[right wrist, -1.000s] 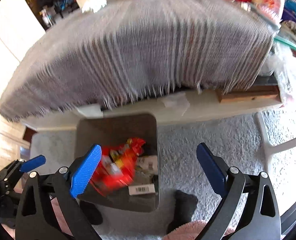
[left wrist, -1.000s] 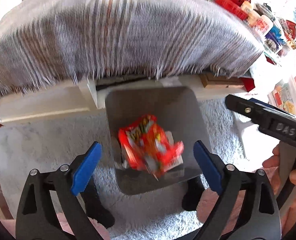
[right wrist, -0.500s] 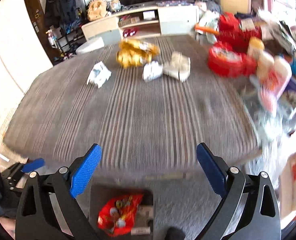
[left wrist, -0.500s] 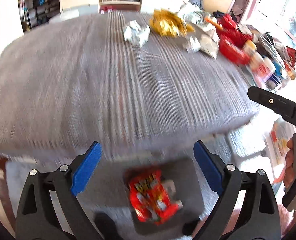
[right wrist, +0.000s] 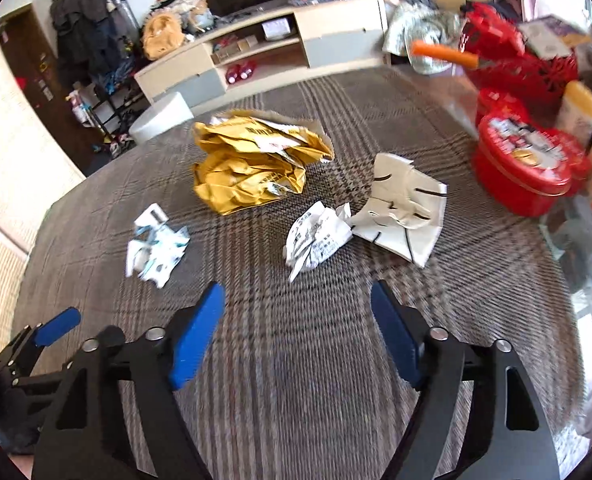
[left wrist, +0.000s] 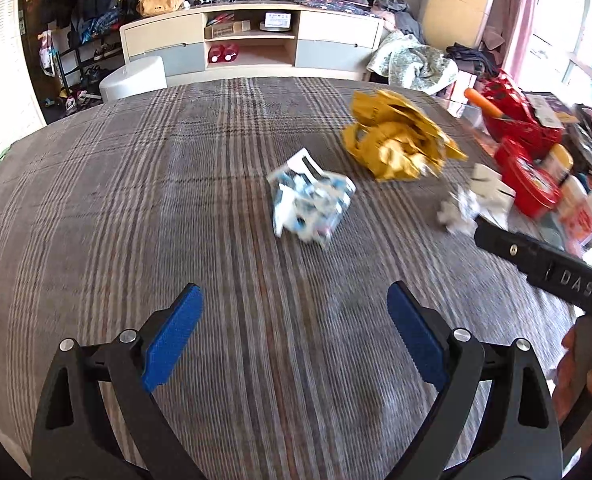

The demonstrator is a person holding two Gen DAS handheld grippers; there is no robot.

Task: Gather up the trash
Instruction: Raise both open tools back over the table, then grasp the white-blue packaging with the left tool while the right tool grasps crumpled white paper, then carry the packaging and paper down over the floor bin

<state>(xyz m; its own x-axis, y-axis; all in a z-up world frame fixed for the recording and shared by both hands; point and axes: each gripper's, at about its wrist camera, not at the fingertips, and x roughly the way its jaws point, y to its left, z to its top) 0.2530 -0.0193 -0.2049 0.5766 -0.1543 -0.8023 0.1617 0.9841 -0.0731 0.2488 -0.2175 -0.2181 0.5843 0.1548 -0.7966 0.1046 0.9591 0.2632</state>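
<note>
Four pieces of trash lay on the plaid tablecloth. In the right wrist view a crumpled white receipt sat just above centre, straight ahead of the right gripper, and its right edge touched a torn white paper with black lines. A large crumpled yellow wrapper lay above and to the left of the receipt, close to it but apart. A crumpled white-and-blue wrapper lay at middle left, well apart from the rest.

The right gripper's jaws had just been closing, yet they stood apart with nothing between the blue pads, only bare cloth. Part of the left gripper showed at the lower left edge of that view.

In the left wrist view the white-and-blue wrapper was blurred and sat just above centre, ahead of the left gripper, whose jaws stood wide apart and empty. The yellow wrapper lay to the upper right, and the white papers were smeared at the right, beside the black body of the right gripper, with fingers of a hand on its grip at the right edge.

At the right side of the table stood a round red tin, a red basket and pale bottles. Behind the table, across the top of both views, ran a low cream cabinet.
</note>
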